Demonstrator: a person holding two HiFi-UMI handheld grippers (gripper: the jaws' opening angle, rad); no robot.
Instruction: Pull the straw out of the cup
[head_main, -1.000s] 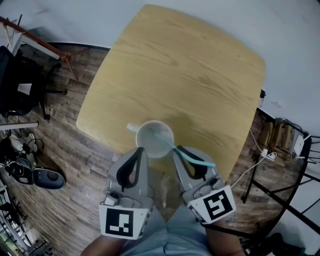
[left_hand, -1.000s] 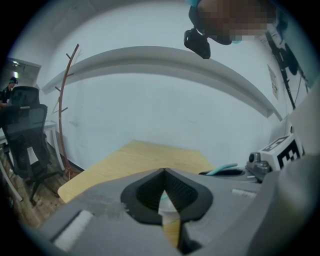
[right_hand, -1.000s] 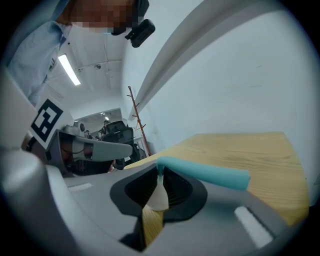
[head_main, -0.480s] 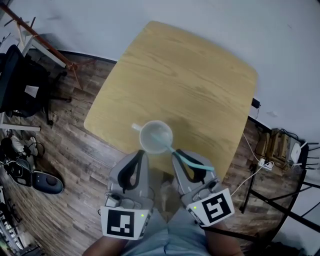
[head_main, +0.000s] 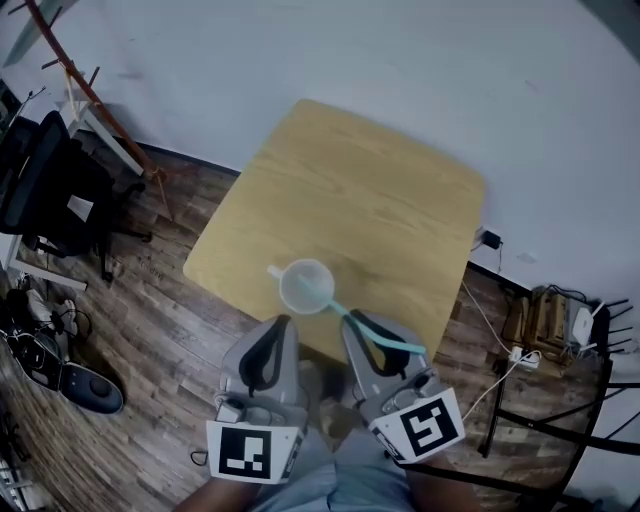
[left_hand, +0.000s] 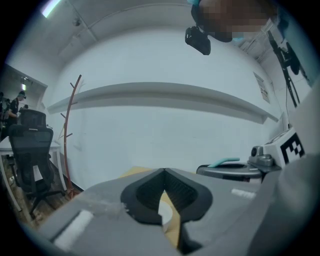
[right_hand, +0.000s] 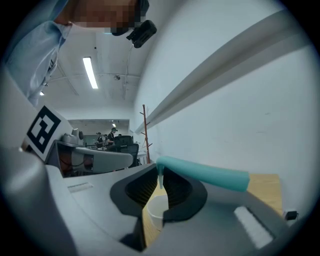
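Clamped on the teal straw (right_hand: 205, 175) with the right gripper (head_main: 355, 322): jaws drawn almost together, pinching the straw near its thin lower end, thick upper part jutting out to the right over the jaw. Probably gripped this way to draw it up and back toward the near side, away from the cup (head_main: 305, 285).

In the head view, lower end of the straw overlapping the cup's mouth. In the right gripper view, thin end appearing to stop above the rim. Likely just clear of the cup, though hard to say for sure.

Cup upright on the wooden table (head_main: 370, 200), close to its near edge, handle to the left.

Left gripper (head_main: 281, 323) just left of the right one, on the near side of the cup, jaws pressed together at the tips with nothing between them. Not touching the cup, so apparently idle rather than steadying it.

Counted: 1 cup, 1 straw, 2 grippers, 1 table. Off to the left on the wood floor (head_main: 170, 330): 1 black office chair (head_main: 45, 200) and 1 reddish coat rack (head_main: 95, 105).
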